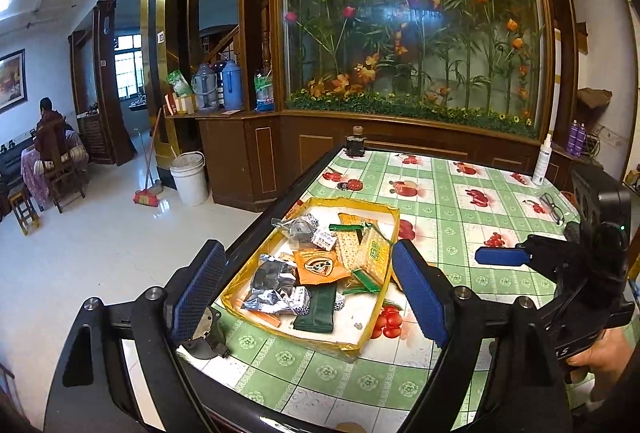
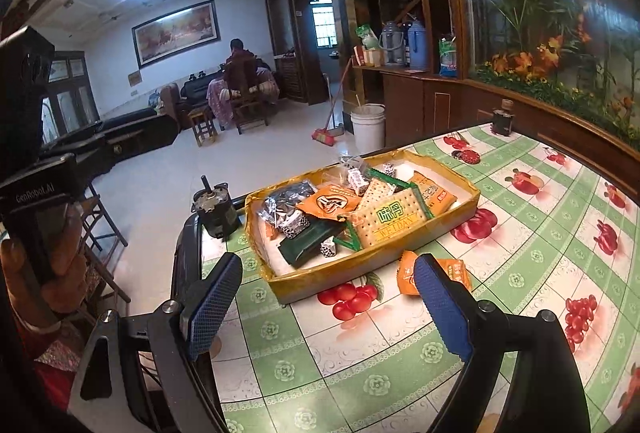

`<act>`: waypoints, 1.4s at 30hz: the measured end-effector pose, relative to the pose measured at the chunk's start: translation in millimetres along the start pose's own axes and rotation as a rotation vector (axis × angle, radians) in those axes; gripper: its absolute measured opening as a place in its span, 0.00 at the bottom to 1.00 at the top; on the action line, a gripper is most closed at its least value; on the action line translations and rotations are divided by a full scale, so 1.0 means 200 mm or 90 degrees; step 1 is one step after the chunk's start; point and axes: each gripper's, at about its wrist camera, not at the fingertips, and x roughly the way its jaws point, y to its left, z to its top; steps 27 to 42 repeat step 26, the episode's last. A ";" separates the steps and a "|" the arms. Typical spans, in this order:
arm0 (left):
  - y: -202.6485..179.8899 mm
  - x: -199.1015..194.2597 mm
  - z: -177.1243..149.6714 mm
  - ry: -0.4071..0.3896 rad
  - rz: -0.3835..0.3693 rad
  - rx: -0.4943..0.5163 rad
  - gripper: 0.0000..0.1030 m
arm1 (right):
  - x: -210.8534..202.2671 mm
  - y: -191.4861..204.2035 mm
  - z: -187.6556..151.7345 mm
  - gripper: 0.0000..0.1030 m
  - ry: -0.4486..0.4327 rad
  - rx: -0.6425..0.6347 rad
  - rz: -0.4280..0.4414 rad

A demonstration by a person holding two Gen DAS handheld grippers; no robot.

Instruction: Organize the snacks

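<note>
A yellow cardboard tray [image 1: 390, 249] [image 2: 404, 257] sits near the table's left edge, filled with several snack packets: cracker packs [image 2: 390, 219], an orange packet [image 1: 320, 265] [image 2: 332, 203], a dark green packet [image 1: 316, 309] [image 2: 310, 241] and silver-black ones [image 1: 272, 281]. One orange packet [image 2: 452, 269] lies on the cloth outside the tray's near right corner. My left gripper [image 1: 310, 293] is open and empty, hovering over the tray. My right gripper [image 2: 328, 309] is open and empty, just short of the tray; its right finger [image 2: 440, 309] stands in front of the loose packet. It also shows in the left wrist view [image 1: 504, 257].
A green checked tablecloth with fruit prints [image 1: 460, 193] covers the table. A small motor [image 2: 216, 209] sits at the table's left corner. A dark jar [image 1: 355, 145], a white spray bottle [image 1: 543, 161] and glasses [image 1: 554, 207] stand toward the back. A wooden cabinet with a glass flower display [image 1: 408, 33] lies beyond.
</note>
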 end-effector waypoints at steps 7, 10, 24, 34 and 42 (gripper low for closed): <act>0.01 -0.03 -0.01 -0.004 -0.003 0.002 0.84 | 0.04 0.08 0.01 0.86 0.014 -0.047 0.013; 0.02 -0.03 -0.01 -0.004 -0.001 0.000 0.84 | 0.07 0.11 0.02 0.86 0.020 -0.066 0.018; 0.02 -0.06 -0.02 -0.033 -0.002 0.018 0.84 | 0.12 0.11 0.08 0.86 0.025 -0.094 0.017; 0.03 -0.06 -0.02 -0.027 -0.007 0.010 0.84 | 0.12 0.11 0.09 0.86 0.023 -0.094 0.017; 0.03 -0.06 -0.02 -0.027 -0.007 0.010 0.84 | 0.12 0.11 0.09 0.86 0.023 -0.094 0.017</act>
